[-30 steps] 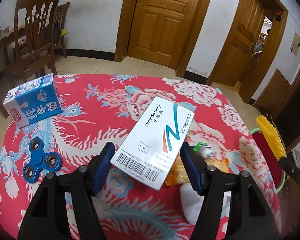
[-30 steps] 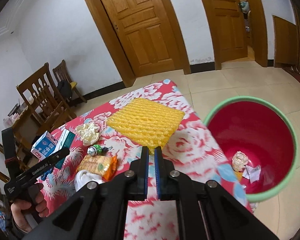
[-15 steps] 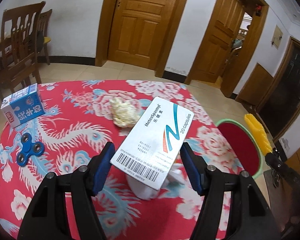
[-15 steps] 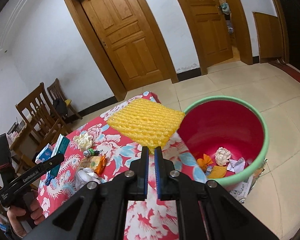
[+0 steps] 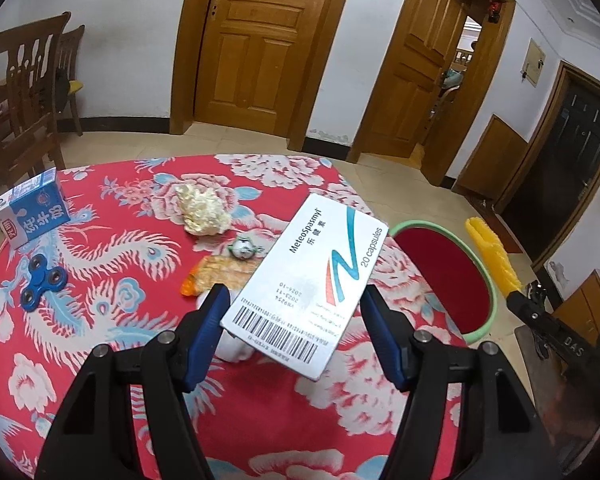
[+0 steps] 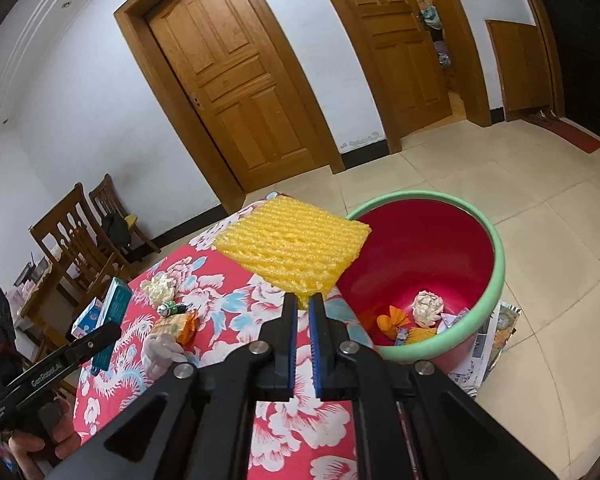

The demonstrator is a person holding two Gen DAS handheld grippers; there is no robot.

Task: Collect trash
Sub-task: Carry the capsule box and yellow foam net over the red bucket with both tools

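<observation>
My left gripper [image 5: 296,300] is shut on a white medicine box [image 5: 312,280] and holds it above the red flowered table [image 5: 100,344]. My right gripper [image 6: 303,304] is shut on a yellow foam net [image 6: 296,252] and holds it over the near rim of the red bin with a green rim [image 6: 496,280]; the bin holds crumpled paper and wrappers. On the table lie a crumpled yellowish paper [image 5: 202,212], a small green-white wrapper [image 5: 242,247], an orange snack bag [image 5: 220,274] and a white wad [image 5: 236,348] partly hidden under the box.
A blue milk carton [image 5: 32,216] and a blue fidget spinner [image 5: 44,282] sit at the table's left. The bin [image 5: 448,276] stands on the floor right of the table. Wooden chairs [image 5: 24,92] stand at the far left, doors behind.
Both grippers have risen and swung toward the bin. The foam net now hangs over the bin's rim. The medicine box has moved right, uncovering the trash on the table.
</observation>
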